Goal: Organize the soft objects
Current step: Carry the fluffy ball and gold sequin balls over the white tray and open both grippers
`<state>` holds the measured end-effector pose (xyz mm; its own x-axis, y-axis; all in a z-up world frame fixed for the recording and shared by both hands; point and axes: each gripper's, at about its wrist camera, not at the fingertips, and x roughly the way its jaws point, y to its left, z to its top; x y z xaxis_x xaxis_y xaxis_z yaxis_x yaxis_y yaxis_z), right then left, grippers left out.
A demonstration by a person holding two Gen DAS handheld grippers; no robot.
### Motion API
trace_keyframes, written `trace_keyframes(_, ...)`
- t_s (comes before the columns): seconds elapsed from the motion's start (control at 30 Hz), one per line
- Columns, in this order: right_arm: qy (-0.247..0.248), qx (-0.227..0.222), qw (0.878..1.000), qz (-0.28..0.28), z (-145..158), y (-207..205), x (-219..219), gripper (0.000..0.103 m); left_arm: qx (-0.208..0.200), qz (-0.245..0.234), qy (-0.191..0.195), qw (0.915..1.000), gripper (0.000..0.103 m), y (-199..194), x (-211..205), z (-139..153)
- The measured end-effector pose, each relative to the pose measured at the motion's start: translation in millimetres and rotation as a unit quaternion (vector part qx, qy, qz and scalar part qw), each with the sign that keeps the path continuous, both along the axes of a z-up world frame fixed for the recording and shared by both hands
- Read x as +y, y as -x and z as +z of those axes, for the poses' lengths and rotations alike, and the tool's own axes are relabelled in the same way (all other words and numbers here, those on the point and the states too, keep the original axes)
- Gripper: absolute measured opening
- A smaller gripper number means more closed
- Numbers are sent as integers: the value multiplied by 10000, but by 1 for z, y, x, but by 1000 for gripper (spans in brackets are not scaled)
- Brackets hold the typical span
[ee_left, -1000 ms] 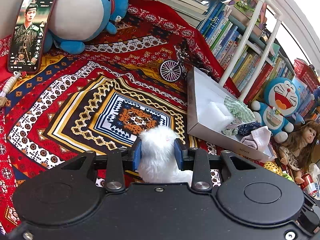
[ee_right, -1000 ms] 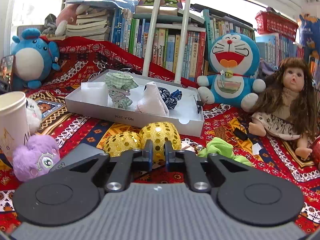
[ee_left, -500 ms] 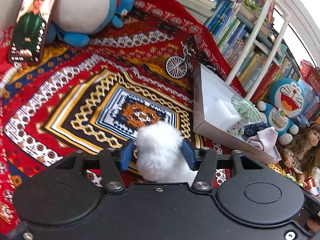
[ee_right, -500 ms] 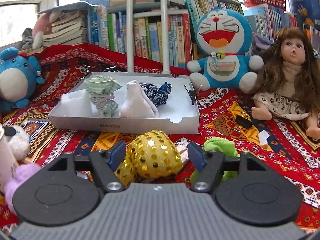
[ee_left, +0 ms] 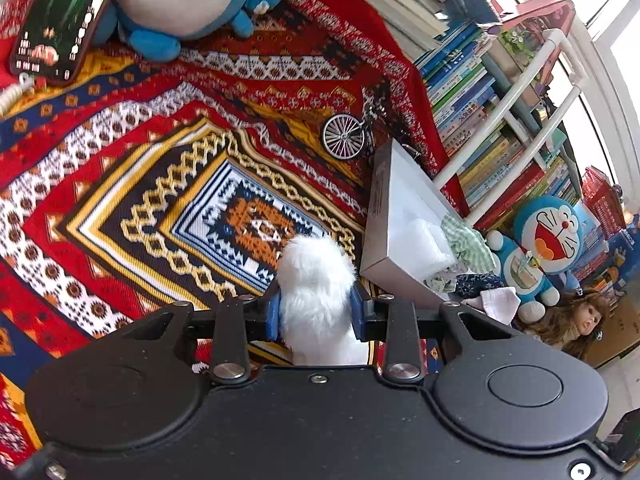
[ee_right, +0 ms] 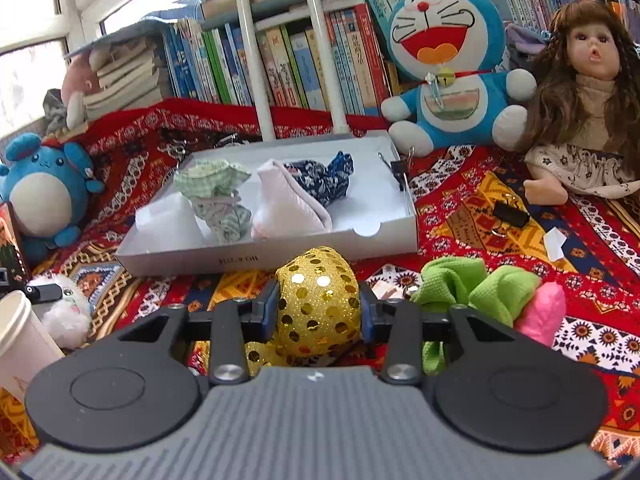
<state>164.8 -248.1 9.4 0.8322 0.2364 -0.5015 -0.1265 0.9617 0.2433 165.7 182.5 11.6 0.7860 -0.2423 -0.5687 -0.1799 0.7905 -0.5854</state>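
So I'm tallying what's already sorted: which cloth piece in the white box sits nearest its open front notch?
The dark blue floral cloth, lying behind the pale pink folded one; the green checked piece sits farther left in the white box.

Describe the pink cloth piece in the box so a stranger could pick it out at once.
Find the shallow white box lying on the red patterned blanket in front of the bookshelf. Three cloth bundles sit inside it in a row; the pink cloth piece is the middle one, between the green checked bundle and the dark blue floral one. It alone is plain pale pink, folded into a wedge.
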Motion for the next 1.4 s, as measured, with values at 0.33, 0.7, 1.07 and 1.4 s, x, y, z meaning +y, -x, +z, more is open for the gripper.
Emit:
trace_keyframes(0.33, -16, -482, 9988, -67, 32, 3, -1, 44, -512, -354, -383, 9973, 31, -7, -10, 49)
trace_keyframes(0.7, -11, -847, 9951, -517, 65, -31, -8, 45, -721, -1216, -856, 9862, 31, -67, -61, 97)
trace_keyframes(1.07, -87, -626, 9884, -1380, 51, -78, -29, 45, -746, -1564, -1437, 9743, 31, -132, -106, 93)
trace_keyframes(1.4, 202, -183, 9941, -1054, 24, -100, -18, 45, -356, -1662, -1272, 9772, 32, -161, -107, 69)
